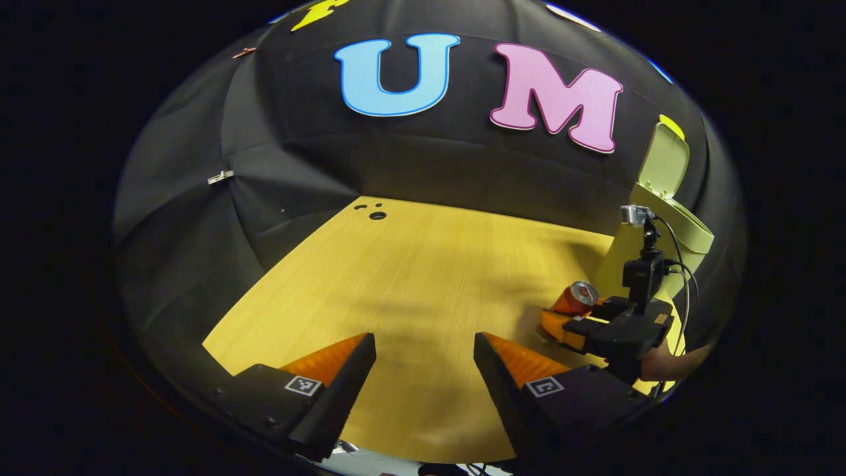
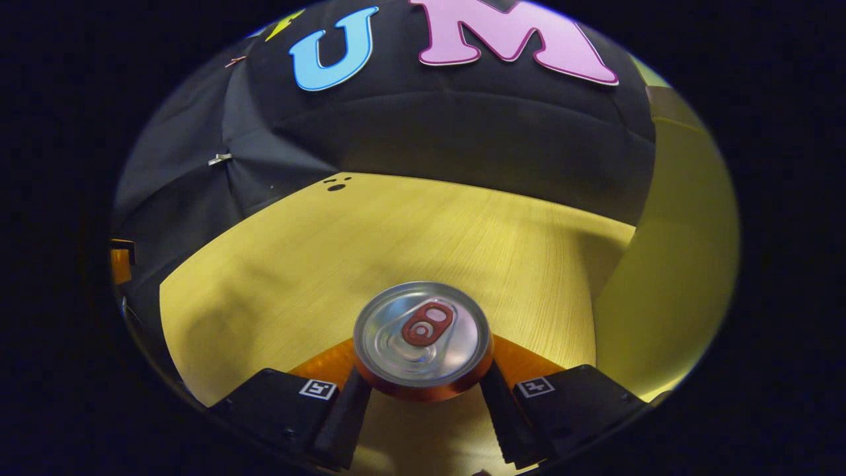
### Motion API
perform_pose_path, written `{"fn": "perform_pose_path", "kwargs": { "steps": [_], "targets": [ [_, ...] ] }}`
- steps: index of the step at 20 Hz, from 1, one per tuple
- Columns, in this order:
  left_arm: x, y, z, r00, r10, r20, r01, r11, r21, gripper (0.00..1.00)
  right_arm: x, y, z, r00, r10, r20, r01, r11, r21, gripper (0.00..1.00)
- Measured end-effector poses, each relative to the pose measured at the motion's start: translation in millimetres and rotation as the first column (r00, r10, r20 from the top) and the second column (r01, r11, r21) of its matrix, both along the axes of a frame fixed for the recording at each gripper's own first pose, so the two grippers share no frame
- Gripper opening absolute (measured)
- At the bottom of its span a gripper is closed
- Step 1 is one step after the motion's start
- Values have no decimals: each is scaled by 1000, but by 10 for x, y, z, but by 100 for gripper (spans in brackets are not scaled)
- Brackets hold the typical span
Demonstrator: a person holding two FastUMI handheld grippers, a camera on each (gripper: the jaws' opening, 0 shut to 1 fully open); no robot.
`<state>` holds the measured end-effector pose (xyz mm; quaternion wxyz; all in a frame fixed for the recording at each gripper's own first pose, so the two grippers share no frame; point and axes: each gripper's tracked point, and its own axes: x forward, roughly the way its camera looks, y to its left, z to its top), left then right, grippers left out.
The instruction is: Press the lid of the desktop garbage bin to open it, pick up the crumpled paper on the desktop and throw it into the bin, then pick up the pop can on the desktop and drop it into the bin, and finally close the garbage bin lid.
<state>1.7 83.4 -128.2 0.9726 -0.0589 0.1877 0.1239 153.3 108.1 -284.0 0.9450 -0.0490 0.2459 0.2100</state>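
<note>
- Our right gripper has its two fingers pressed on either side of the pop can, whose silver top and pull tab face the camera in the right gripper view. We read this as a firm clamp around the can's body.
- In the left gripper view the can appears tilted between those fingers, near the foot of the garbage bin and low over the desktop. Whether it has cleared the wood, we cannot tell.
- The bin's lid stands open and upright, so the mouth is ready. No crumpled paper lies on the desktop, so we judge that part finished and the can drop to be the step in hand.
- To do it well, we should keep the squeeze steady, as a thin can may dent or slip, and lift it high enough to clear the bin's rim before moving sideways.
- The bin wall rises close on the right of the right gripper view, so we should approach from above rather than brushing the side, which could push a light bin along.
- We should let go only once the can hangs squarely over the opening, clear of the raised lid.
- Our left gripper idles with fingers spread apart over bare wood, well away; it could close the lid afterwards.
</note>
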Motion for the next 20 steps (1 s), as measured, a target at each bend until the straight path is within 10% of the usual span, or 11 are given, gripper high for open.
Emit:
{"fn": "perform_pose_path", "kwargs": {
  "steps": [9,20],
  "targets": [
    [-28,-349,-22,994,-100,46,101,995,-10,96,-507,-96,1323,988,73,133,-75,997,15,83],
    [-317,-390,134,975,-201,98,200,980,19,96,-580,-1220,3270,920,-221,324,171,970,175,82]
  ]
}}
